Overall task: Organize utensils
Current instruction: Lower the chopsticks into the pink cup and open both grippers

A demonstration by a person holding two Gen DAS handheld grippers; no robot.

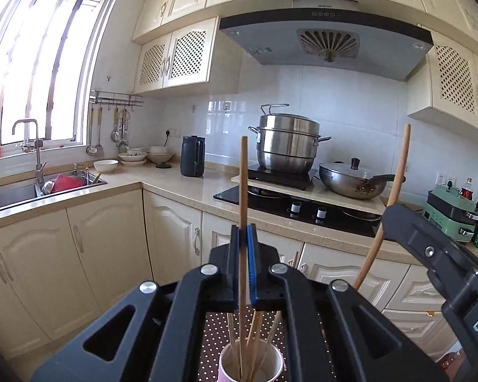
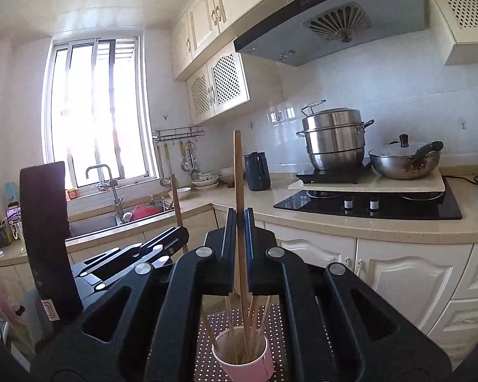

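Observation:
My left gripper (image 1: 243, 238) is shut on a wooden chopstick (image 1: 243, 191) held upright, its lower end in a pink paper cup (image 1: 251, 364) with several chopsticks. My right gripper (image 2: 238, 222) is shut on another wooden chopstick (image 2: 238, 175), also upright with its lower end in the same pink cup (image 2: 242, 355). The right gripper's body (image 1: 446, 261) and its chopstick (image 1: 395, 191) show at the right of the left wrist view. The left gripper's body (image 2: 130, 258) and its chopstick (image 2: 176, 203) show at the left of the right wrist view.
The cup stands on a dotted mat (image 1: 213, 334), which also shows in the right wrist view (image 2: 213, 324). Behind are the counter (image 1: 181, 187), sink (image 1: 12, 191), stove (image 1: 271, 197), steamer pot (image 1: 286, 146), wok (image 1: 350, 178), dark jug (image 1: 192, 156) and cupboards (image 1: 105, 254).

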